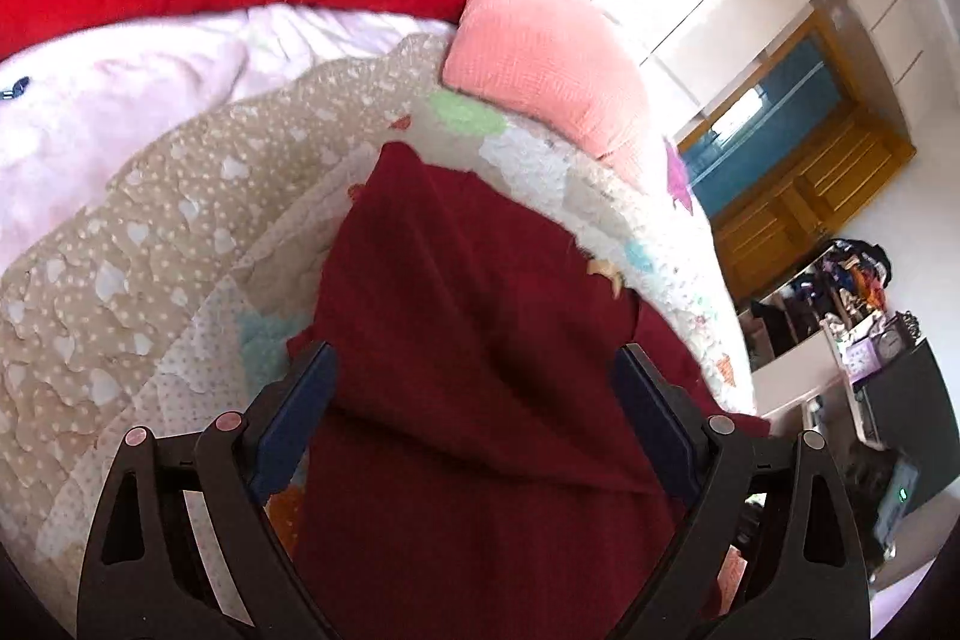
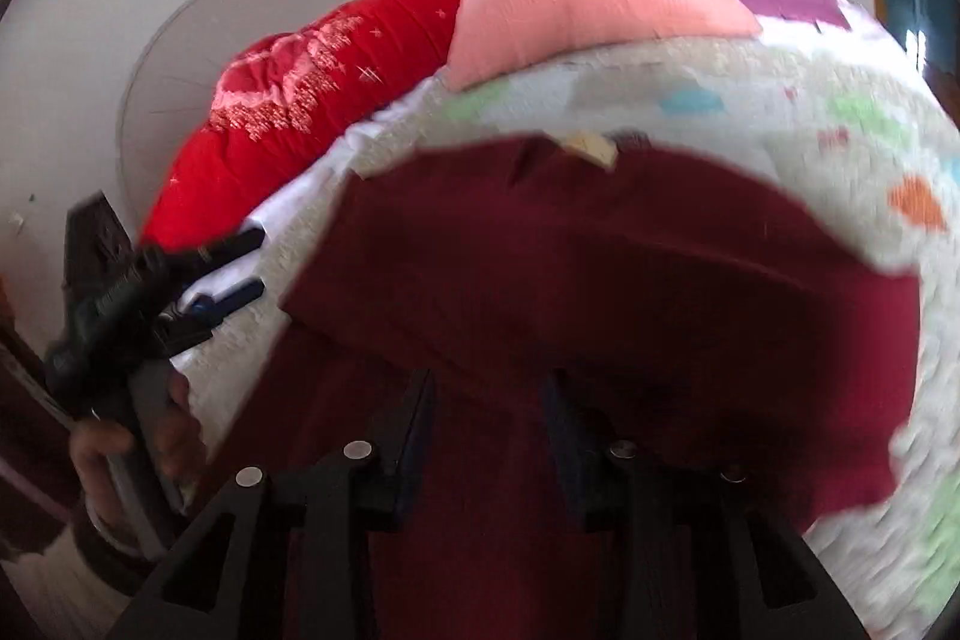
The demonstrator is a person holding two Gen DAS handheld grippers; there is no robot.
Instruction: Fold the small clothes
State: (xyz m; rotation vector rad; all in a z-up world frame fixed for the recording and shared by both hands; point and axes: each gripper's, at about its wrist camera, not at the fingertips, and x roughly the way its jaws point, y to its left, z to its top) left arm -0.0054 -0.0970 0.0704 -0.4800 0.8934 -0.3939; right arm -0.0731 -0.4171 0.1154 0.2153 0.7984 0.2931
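While my left gripper (image 1: 474, 388) is hovering with jaws apart over the dark red knit garment (image 1: 468, 340) lying on the patchwork quilted bed (image 1: 180, 244), my right gripper (image 2: 489, 400), jaws also apart, is lining up; next I judge both need edges to pinch.

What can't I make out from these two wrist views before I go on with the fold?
- Near edge of the maroon garment: in both wrist views it runs under the frame bottom and the tongs.
- Right tongs: fabric between the fingers; whether they pinch it is lost in dark and blur.
- Pale tag at the far edge: motion blur, unreadable.
- Left tongs stand open; the cloth beneath hides the quilt.
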